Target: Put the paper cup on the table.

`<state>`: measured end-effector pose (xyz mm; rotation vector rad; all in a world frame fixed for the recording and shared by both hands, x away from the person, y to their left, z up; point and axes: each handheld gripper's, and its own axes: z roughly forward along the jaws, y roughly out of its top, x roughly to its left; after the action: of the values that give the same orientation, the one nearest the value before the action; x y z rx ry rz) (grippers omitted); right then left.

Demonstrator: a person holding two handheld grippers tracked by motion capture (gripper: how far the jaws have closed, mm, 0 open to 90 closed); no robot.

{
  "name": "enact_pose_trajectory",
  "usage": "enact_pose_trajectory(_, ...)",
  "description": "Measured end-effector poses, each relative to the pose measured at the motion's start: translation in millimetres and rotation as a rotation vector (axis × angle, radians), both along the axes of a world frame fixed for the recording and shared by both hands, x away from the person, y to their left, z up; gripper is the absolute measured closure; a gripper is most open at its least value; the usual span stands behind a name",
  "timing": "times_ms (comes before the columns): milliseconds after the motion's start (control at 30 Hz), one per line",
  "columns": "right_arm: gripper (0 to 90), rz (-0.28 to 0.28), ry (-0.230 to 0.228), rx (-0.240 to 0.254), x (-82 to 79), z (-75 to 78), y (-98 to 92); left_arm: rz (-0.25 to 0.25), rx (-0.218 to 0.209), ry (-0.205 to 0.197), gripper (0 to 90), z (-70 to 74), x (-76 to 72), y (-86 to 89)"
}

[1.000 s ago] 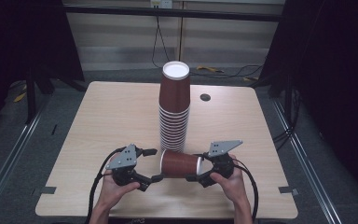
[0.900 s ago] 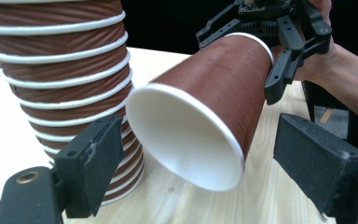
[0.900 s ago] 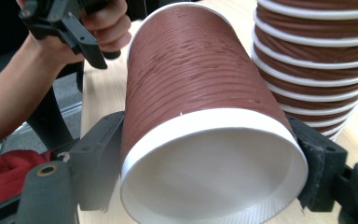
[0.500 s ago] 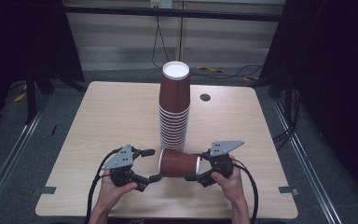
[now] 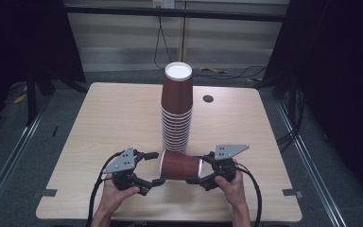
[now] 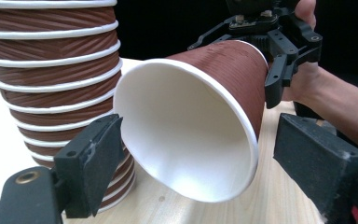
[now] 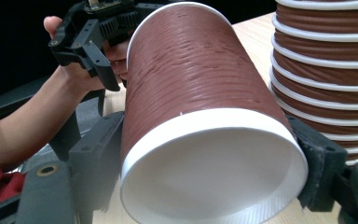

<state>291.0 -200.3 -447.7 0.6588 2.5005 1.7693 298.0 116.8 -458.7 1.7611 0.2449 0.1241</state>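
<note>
Finding: the single brown ribbed paper cup lies on its side, low in the centre of the high view, just in front of the tall upturned stack of matching brown paper cups on the light wooden table.

Your right gripper is clamped across the cup's white base end. In the right gripper view both pads press against it.

Your left gripper stands wide at the open mouth. In the left gripper view the left-hand jaw sits at the rim and the right-hand jaw is clear of it, so it bears no load.

Change: none to record. Cup, stack and both hands sit where they did a second ago.

Assessment: the work appears paused mid-handling, with the cup carried by one gripper alone. It has not yet been added to the stack. Mind the stack, which stands very near the cup's far side.
</note>
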Motion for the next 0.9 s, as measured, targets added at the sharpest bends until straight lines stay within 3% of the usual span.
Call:
enact_pose_trajectory(367, 22.3, 0.029, -0.008, 0.062, -1.5, 0.9, -0.7, -0.005, -0.012, 0.017, 14.7, -2.6, 2.2, -3.1)
enact_pose_trajectory(400, 22.4, 0.030, -0.009, 0.064, -1.4, 1.0, -0.7, -0.023, -0.020, 0.023, 13.8, -3.4, 3.5, -3.5)
enact_pose_trajectory(533, 22.4, 0.050, -0.007, 0.062, -0.3, 1.2, 0.6, -0.006, -0.009, 0.020, 0.1, -4.7, 6.8, -5.9)
enact_pose_trajectory(900, 22.3, 0.079, -0.007, 0.061, 2.2, 3.1, 4.5, -0.068, -0.005, 0.014, 0.0, 0.3, 11.0, -17.1)
